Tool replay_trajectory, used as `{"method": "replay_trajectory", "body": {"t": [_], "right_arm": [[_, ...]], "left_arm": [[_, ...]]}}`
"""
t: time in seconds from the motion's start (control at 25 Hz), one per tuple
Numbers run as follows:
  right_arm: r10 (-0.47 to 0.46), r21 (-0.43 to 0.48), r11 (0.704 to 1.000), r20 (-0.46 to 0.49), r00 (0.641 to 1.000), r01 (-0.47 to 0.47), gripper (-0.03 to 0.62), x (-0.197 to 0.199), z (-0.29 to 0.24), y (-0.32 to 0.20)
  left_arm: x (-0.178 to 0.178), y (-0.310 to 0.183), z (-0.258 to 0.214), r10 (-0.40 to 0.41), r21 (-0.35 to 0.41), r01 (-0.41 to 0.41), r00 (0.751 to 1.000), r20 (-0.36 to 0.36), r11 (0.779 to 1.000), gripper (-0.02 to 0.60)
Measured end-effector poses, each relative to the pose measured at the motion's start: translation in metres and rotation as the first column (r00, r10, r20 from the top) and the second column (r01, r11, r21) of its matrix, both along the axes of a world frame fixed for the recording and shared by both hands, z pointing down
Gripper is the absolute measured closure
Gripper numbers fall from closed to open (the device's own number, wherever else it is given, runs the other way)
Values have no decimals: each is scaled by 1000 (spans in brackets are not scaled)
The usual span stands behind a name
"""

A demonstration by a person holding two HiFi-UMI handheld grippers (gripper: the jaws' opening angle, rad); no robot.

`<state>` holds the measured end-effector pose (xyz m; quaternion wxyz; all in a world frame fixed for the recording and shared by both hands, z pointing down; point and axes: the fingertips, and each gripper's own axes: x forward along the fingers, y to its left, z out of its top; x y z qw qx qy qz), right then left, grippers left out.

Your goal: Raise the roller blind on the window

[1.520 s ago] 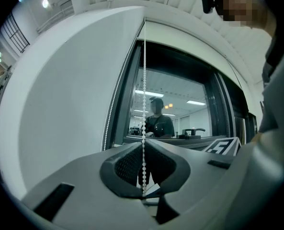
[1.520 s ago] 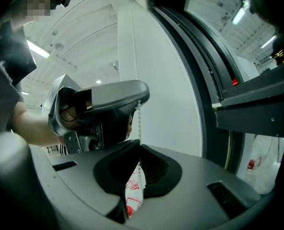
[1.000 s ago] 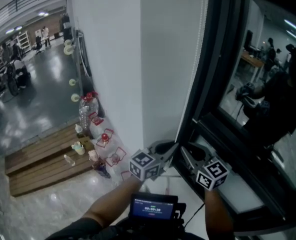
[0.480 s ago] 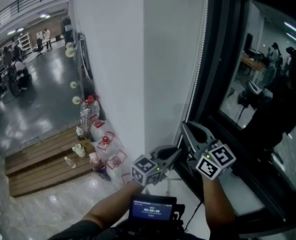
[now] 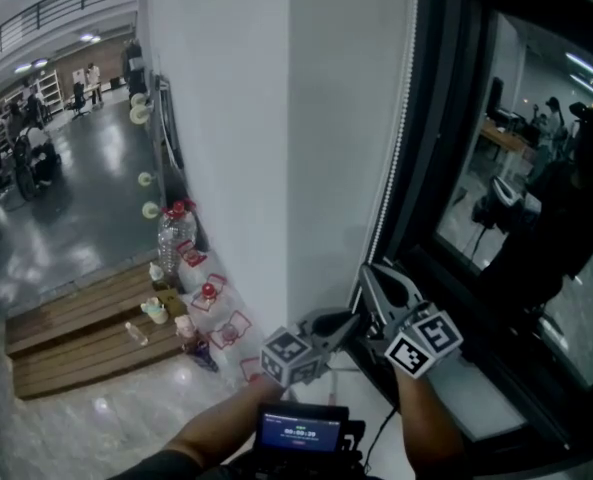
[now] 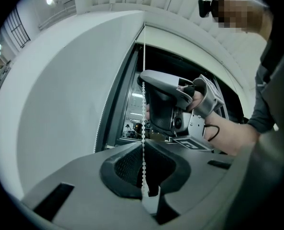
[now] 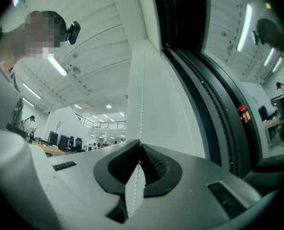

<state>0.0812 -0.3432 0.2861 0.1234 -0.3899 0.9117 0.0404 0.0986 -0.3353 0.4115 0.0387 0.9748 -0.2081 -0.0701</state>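
Note:
The white roller blind [image 5: 348,118] hangs in front of the dark window [image 5: 521,178]. Its white bead chain [image 5: 390,168] runs down the blind's right edge. My left gripper [image 5: 353,319] is shut on the chain low down. In the left gripper view the bead chain [image 6: 143,128] passes between the closed jaws of the left gripper [image 6: 144,144]. My right gripper [image 5: 366,271] sits just above the left one. Its jaws are closing, and in the right gripper view the bead chain [image 7: 141,104] is pinched at the tips of the right gripper [image 7: 140,143].
A white wall [image 5: 216,118] adjoins the blind on the left. At its foot stand water bottles [image 5: 174,230] and red wire holders [image 5: 208,293], beside a wooden platform [image 5: 71,333]. A pale windowsill [image 5: 461,383] lies under the window. A small screen [image 5: 301,431] is at my chest.
The right gripper has moved up the chain from beside the left gripper to above it, and its jaws have come together on the chain. The left gripper has hardly moved.

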Motion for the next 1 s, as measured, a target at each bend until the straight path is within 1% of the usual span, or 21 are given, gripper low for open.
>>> {"method": "replay_trajectory", "body": {"t": [0.08,0.36,0.56,0.72,0.88,1.0], "right_arm": [[12,11,1000,-28,1000,-12,585,-4,2,0],[22,-7,1000,-30,999,-22,586,-7,17,1],[34,-56,998,-39,999,-37,586,-7,46,-2],[46,-76,996,-50,998,-50,585,-7,63,-5],[54,-80,995,-64,996,-59,591,-3,69,-6],[63,-82,994,-77,995,-69,591,6,68,-10]], "left_arm": [[-1,-1,1,0,-1,0,1000,-3,1000,571],[-5,0,15,-31,-29,32,999,19,999,571],[-7,-1,44,-29,-95,34,998,56,995,571],[-10,-3,58,-18,-123,27,997,71,992,571],[-11,-1,61,-7,-144,14,998,55,990,569],[-17,-1,55,-23,-141,32,997,68,989,563]]}}
